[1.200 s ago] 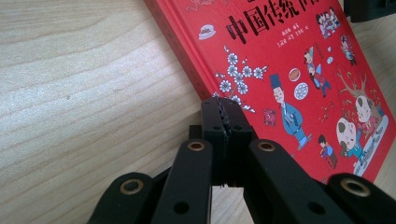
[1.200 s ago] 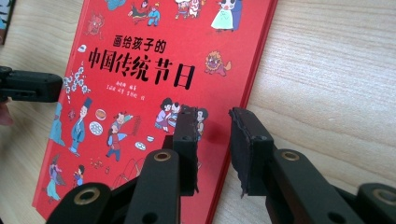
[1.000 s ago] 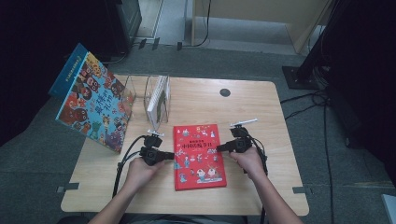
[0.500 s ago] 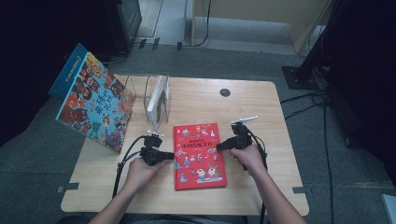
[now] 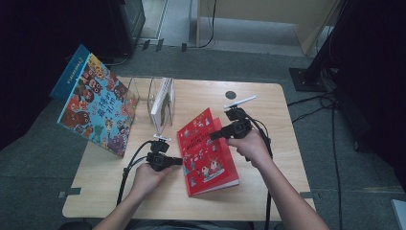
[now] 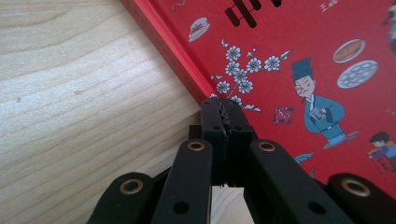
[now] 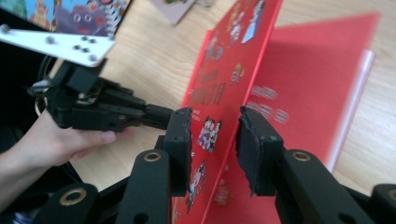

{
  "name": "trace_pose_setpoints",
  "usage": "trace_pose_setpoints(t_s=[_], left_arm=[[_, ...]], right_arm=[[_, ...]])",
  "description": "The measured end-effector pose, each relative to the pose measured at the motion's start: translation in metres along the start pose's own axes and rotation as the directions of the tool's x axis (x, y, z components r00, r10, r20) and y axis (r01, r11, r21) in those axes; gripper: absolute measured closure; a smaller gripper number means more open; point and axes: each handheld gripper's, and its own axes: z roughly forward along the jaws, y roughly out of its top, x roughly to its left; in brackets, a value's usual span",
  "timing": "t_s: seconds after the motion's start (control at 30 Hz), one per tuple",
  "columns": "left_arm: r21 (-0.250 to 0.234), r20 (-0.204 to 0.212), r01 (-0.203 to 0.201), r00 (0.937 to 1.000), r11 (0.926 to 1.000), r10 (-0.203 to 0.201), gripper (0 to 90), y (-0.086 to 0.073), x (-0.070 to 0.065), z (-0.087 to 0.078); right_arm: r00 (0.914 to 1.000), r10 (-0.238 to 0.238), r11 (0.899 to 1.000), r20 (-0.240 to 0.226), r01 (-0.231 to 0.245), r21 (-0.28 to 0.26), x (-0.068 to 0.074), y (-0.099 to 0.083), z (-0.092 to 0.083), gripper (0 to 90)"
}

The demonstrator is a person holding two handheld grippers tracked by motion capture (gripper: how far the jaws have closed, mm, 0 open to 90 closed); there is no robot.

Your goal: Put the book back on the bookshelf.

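Our right gripper [image 7: 212, 140], jaws just opening, straddles the red book's [image 5: 207, 153] raised cover edge; our left gripper [image 6: 227, 122], jaws together, pins its spine to the bench [image 5: 268, 110]

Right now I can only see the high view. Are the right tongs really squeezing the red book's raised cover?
Observer: No. The right gripper view shows the cover standing between the pads of the right tongs with a gap beside it. The jaws have just been opening.
Operator: Are the left tongs holding anything?
Observer: No. In the left gripper view the left tongs are shut with nothing between them, and their tips are at the spine edge of the red book.
Operator: What's under the cover?
Observer: The right gripper view shows a red inside page, which is blurred.
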Motion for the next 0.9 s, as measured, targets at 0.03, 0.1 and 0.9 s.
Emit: trace_pose_setpoints(t_s=[0.03, 0.1, 0.9], left_arm=[[0.000, 0.004, 0.003, 1.0000, 1.0000, -0.003, 89.8, 0.000, 0.001, 0.000], [-0.003, 0.005, 0.004, 1.0000, 1.0000, -0.004, 89.1, 0.000, 0.001, 0.000], [-0.109, 0.080, -0.012, 0.9966, 0.9940, 0.020, 39.6, 0.008, 0.008, -0.029]], right_arm=[[0.9998, -0.015, 1.000, 0.012, 0.015, 0.010, 0.005, 0.003, 0.001, 66.6], [0.9982, -0.049, 0.998, 0.035, 0.047, 0.052, 0.017, 0.010, 0.007, 66.2], [0.9921, -0.118, 0.977, 0.044, 0.108, 0.183, 0.037, 0.045, -0.010, 88.8]])
